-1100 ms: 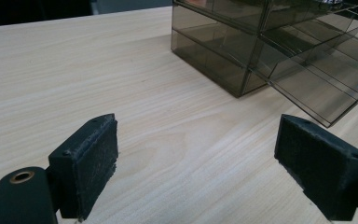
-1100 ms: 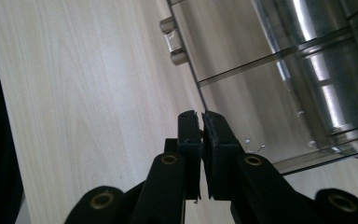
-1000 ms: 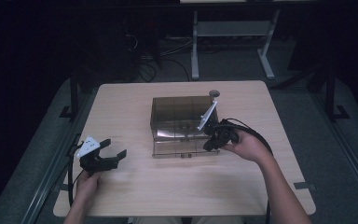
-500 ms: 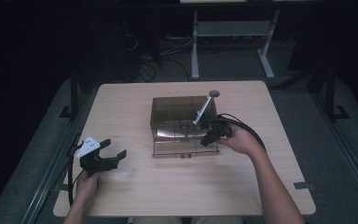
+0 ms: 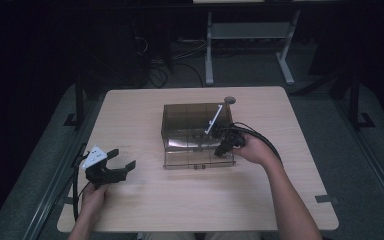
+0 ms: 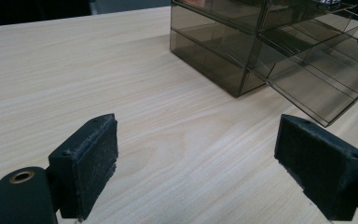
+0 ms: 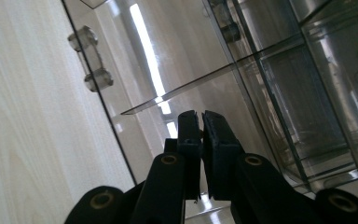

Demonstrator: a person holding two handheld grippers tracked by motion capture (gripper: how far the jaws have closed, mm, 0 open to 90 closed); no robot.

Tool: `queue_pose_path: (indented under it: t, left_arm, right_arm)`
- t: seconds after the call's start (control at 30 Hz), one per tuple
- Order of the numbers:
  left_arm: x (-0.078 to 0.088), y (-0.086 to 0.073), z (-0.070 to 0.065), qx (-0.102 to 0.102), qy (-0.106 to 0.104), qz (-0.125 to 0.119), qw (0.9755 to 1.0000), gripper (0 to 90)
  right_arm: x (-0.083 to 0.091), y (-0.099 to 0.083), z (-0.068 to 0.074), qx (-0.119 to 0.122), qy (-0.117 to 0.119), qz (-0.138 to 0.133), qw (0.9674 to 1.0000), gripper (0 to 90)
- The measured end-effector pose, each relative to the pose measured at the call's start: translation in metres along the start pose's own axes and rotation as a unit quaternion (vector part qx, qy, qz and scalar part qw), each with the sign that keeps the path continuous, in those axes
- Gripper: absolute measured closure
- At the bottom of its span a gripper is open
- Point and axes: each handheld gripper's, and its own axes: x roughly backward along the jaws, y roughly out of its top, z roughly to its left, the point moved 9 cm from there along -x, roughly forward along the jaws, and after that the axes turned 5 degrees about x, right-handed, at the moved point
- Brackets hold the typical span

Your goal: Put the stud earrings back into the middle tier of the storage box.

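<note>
Black jaws of the right gripper [image 7: 200,140] are pressed nearly together with nothing visibly between them, poised over the open drawer [image 5: 197,156] of the smoky plastic drawer box [image 5: 192,120] at mid-desk, perhaps to nudge it. Well apart, the left gripper [image 5: 117,162] rests on the desk [image 5: 145,205], jaws wide, idle.

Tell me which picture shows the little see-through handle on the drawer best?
The right gripper view: the clear handle is big and close on the drawer front. In the high view the handle is a tiny speck on the smoky plastic box. In the left gripper view I cannot make it out.
</note>
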Motion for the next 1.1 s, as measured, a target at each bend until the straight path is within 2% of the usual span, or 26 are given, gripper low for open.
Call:
queue_pose_path:
  t: [0.53,0.7,0.93,1.1]
  left_arm:
    - [0.000,0.000,0.000,0.002,-0.001,-0.001,1.0000,12.8]
    - [0.000,0.000,0.000,0.001,-0.001,0.000,1.0000,12.8]
    - [0.000,-0.001,-0.001,-0.001,-0.002,0.002,1.0000,12.8]
    - [0.000,-0.001,-0.002,-0.002,-0.001,0.002,1.0000,12.8]
  right_arm:
    - [-0.001,0.000,-0.003,-0.006,-0.007,-0.007,0.9999,81.9]
    - [0.006,-0.001,0.000,-0.005,-0.004,-0.018,0.9998,79.2]
    - [0.024,-0.008,0.009,-0.008,-0.005,-0.045,0.9989,73.2]
    - [0.031,-0.013,0.012,-0.011,-0.008,-0.049,0.9987,70.1]
